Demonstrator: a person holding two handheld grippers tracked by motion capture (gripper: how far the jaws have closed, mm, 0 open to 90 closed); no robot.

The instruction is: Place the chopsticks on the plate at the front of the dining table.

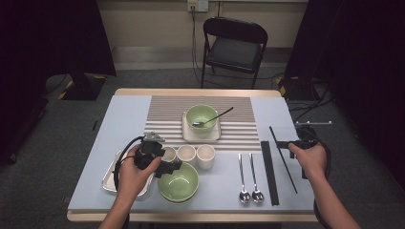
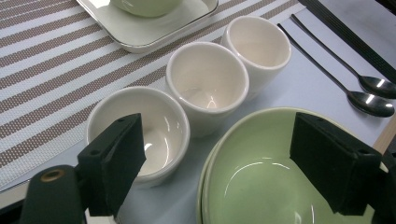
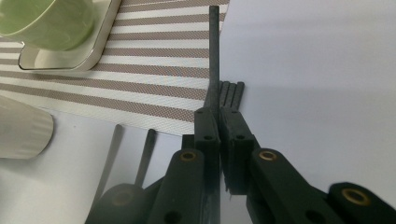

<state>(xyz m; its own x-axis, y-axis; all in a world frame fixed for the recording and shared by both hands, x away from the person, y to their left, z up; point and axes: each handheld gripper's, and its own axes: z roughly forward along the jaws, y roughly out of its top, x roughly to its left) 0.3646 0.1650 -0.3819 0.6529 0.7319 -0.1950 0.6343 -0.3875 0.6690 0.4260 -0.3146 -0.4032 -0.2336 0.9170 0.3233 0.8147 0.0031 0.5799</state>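
While the left tongs hang spread above the near green bowl and the leftmost white cup, the right tongs pinch one black chopstick at the tabletop's right, beside the other chopsticks.

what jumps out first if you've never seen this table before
The right claw at the table's right side is shut on a single black chopstick, with more black chopsticks lying flat beside it. At front left, the left claw hangs open over a stack of green bowls, next to a row of three white cups.
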